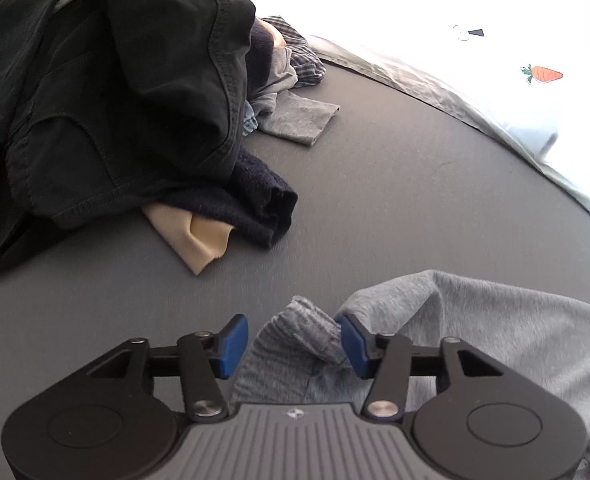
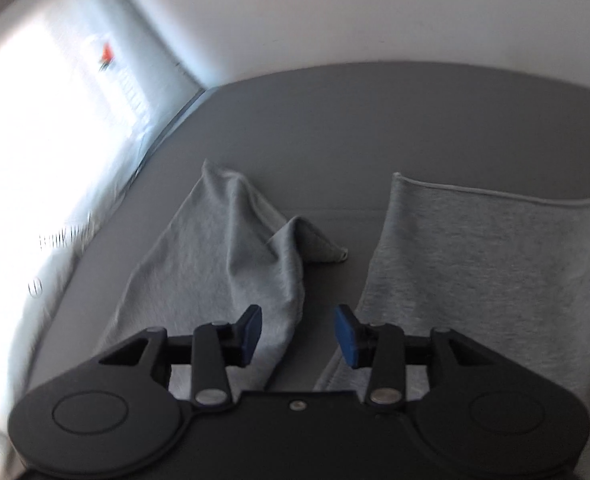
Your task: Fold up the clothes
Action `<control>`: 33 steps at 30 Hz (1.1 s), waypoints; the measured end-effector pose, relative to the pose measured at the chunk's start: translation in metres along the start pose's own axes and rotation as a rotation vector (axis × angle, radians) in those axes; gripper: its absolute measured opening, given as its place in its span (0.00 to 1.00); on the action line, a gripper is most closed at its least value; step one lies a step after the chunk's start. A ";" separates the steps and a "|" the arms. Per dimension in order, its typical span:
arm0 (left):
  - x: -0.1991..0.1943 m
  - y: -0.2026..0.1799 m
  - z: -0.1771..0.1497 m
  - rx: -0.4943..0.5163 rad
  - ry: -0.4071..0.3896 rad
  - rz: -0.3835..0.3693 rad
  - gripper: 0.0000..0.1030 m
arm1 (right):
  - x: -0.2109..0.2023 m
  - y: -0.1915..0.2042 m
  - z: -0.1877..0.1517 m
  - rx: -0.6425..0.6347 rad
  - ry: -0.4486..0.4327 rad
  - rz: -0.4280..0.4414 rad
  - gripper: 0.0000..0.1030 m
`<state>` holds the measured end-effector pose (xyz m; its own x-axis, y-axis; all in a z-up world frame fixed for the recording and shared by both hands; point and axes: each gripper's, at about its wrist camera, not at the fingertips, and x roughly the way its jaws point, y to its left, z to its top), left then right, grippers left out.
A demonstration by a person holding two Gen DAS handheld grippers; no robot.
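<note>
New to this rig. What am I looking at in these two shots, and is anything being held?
There is no robot arm: a person carries a two-finger gripper in each hand, each with a fisheye camera looking along its fingers.

The left wrist view shows the left gripper open, with the ribbed cuff of a light grey garment lying between the blue fingers, not pinched. Beyond it on the grey bed surface sits a pile of clothes still to fold.

The right wrist view shows the right gripper open over the same grey garment. Nothing is held.
</note>
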<state>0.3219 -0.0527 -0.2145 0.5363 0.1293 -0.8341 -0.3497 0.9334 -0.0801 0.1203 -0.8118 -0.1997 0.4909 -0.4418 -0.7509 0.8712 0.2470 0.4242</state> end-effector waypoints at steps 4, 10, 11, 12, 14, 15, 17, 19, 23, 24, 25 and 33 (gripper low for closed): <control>0.001 -0.006 -0.012 0.005 0.031 0.023 0.61 | 0.007 -0.005 0.009 -0.008 -0.007 -0.009 0.45; 0.007 -0.026 -0.024 0.087 0.068 0.089 0.64 | 0.028 -0.007 0.018 0.032 0.026 0.039 0.47; 0.008 -0.029 -0.026 0.105 0.072 0.100 0.64 | 0.032 -0.008 0.020 0.051 0.033 0.049 0.47; 0.008 -0.033 -0.027 0.124 0.075 0.112 0.64 | 0.037 -0.009 0.022 0.067 0.040 0.058 0.47; 0.009 -0.038 -0.030 0.156 0.081 0.128 0.66 | 0.044 -0.007 0.026 0.064 0.045 0.070 0.37; 0.009 -0.041 -0.032 0.170 0.084 0.133 0.66 | 0.047 -0.005 0.028 0.050 0.045 0.074 0.29; 0.010 -0.045 -0.033 0.194 0.083 0.144 0.66 | 0.044 0.001 0.035 -0.005 0.006 0.068 0.03; 0.010 -0.048 -0.033 0.210 0.081 0.152 0.66 | 0.034 0.007 0.044 -0.081 -0.064 0.053 0.03; 0.011 -0.047 -0.034 0.207 0.075 0.155 0.70 | 0.007 0.008 0.058 -0.190 -0.170 0.059 0.03; 0.012 -0.046 -0.034 0.201 0.075 0.157 0.72 | 0.005 0.007 0.059 -0.221 -0.173 0.029 0.03; 0.013 -0.045 -0.034 0.196 0.075 0.158 0.72 | 0.010 0.005 0.057 -0.254 -0.156 -0.016 0.03; 0.014 -0.043 -0.023 0.203 0.040 0.158 0.77 | 0.027 -0.022 0.035 -0.388 -0.014 -0.222 0.31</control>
<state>0.3269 -0.0990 -0.2352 0.4550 0.2688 -0.8490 -0.2630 0.9514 0.1603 0.1141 -0.8596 -0.2116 0.2946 -0.5316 -0.7941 0.8928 0.4494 0.0304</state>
